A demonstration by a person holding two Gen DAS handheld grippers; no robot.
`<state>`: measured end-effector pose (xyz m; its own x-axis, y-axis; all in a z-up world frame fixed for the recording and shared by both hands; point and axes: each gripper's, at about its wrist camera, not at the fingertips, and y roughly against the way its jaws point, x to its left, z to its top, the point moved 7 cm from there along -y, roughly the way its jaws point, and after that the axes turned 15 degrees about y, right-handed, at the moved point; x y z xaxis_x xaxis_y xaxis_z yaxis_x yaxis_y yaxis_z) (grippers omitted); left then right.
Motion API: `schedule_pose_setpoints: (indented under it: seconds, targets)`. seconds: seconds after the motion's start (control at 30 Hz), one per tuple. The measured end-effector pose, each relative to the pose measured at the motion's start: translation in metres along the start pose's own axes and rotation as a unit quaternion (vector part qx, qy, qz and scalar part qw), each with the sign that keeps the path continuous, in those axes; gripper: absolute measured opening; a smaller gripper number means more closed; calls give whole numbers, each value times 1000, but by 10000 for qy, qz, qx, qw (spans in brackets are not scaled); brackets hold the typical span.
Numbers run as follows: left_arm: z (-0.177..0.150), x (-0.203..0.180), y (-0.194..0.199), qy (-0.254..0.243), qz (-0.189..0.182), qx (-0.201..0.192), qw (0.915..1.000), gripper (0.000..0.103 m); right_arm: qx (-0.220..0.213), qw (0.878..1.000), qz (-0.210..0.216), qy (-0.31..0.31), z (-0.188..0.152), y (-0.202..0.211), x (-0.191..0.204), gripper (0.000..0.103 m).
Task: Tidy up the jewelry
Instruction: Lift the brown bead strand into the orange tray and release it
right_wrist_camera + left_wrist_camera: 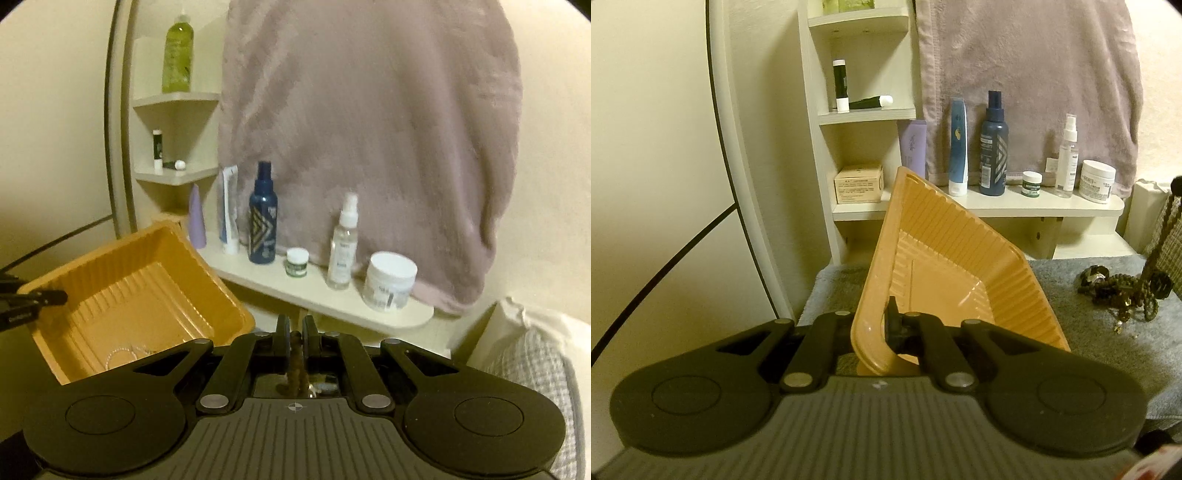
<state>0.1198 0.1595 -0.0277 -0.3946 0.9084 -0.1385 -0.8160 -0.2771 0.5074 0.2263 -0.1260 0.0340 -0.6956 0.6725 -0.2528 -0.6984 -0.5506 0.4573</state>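
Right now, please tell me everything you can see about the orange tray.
The orange tray looks like thin moulded plastic, rectangular with rounded corners, ribbed sloping walls and a stepped ribbed floor. It is lifted and tilted, not lying flat on the grey towel. The left gripper is shut on its near rim, one finger inside and one outside. In the right wrist view a pale beaded piece of jewelry lies in its low corner. Nothing else appears to touch it.
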Motion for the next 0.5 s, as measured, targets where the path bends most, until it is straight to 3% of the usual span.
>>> schedule_pose_setpoints:
  seconds: [0.5]
  targets:
    - [3, -2, 0, 7, -33, -24, 10000, 6, -456, 9989, -62, 114, 40, 15, -7, 6]
